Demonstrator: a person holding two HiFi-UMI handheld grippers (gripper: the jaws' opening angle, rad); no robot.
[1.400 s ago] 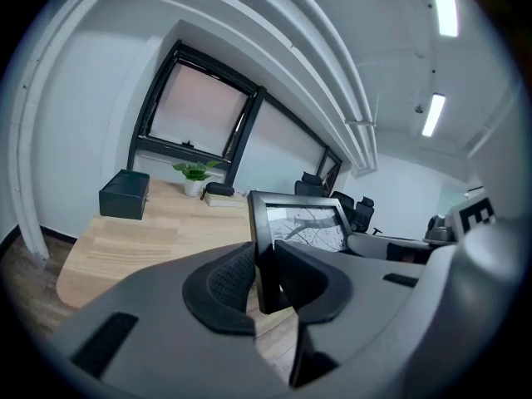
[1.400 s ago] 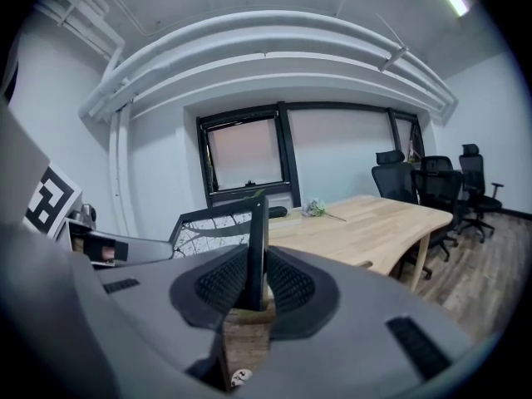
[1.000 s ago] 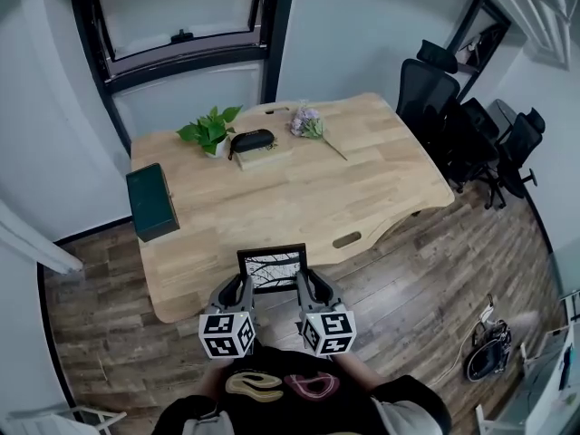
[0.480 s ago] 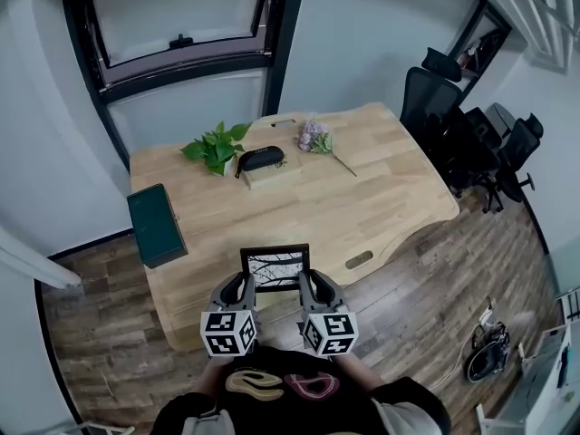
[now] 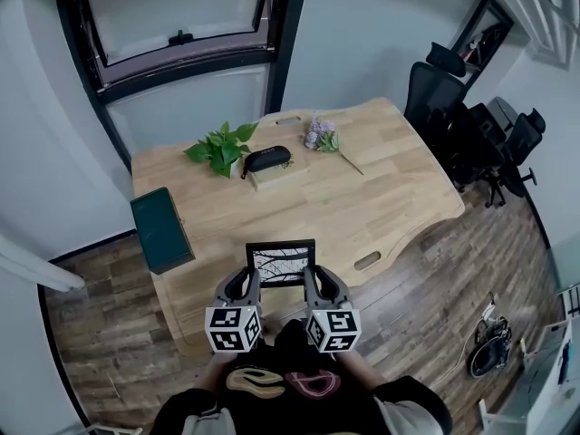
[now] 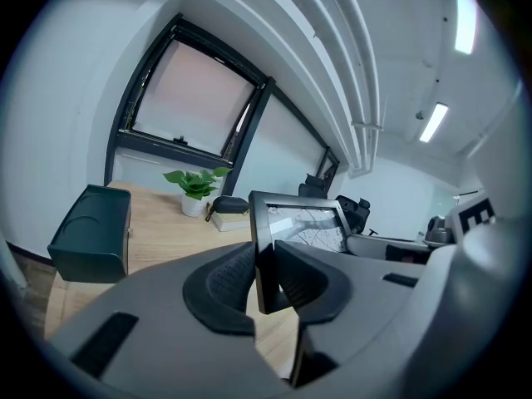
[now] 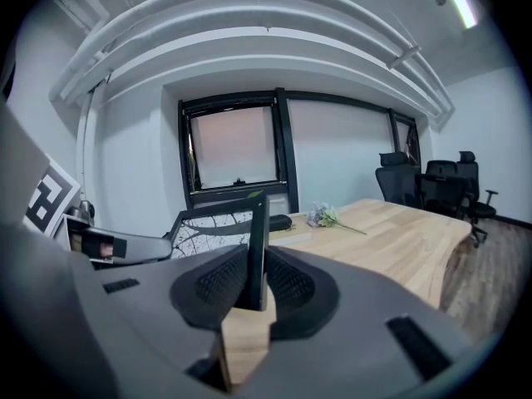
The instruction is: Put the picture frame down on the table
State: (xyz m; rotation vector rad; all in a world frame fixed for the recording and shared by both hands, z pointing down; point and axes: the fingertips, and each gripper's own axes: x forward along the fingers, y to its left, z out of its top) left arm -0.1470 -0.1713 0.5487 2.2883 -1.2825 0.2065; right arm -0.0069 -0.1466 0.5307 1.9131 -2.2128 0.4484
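A black rectangular picture frame (image 5: 282, 263) with a pale print of bare branches is held upright over the near edge of the light wooden tabletop (image 5: 362, 198), with its printed face turned towards the person. It is gripped at both sides. The left hand-held gripper (image 5: 246, 285) is closed narrowly on the frame's left border, and the right hand-held gripper (image 5: 314, 284) is closed in the same way on the right border. In the left gripper view the thin black border is seen pinched between the two ribbed dark pads (image 6: 224, 277). The same pinch is shown on the opposite border in the right gripper view. Bare wood of the tabletop is seen below the frame's lower edge in both gripper views, but whether that edge touches the tabletop cannot be told.

A dark green rectangular box (image 5: 161, 229) is set at the left end of the tabletop. Along the far side of the tabletop three things are lined up. These are a small green-leaved plant in a white pot (image 5: 220, 148), a black oval case (image 5: 269, 159) laid on a pale flat block, and a sprig of lilac flowers (image 5: 323, 136). Black office chairs (image 5: 444, 98) are grouped beyond the right end of the tabletop. A dark-framed window (image 5: 181, 25) is set in the wall behind its far side.
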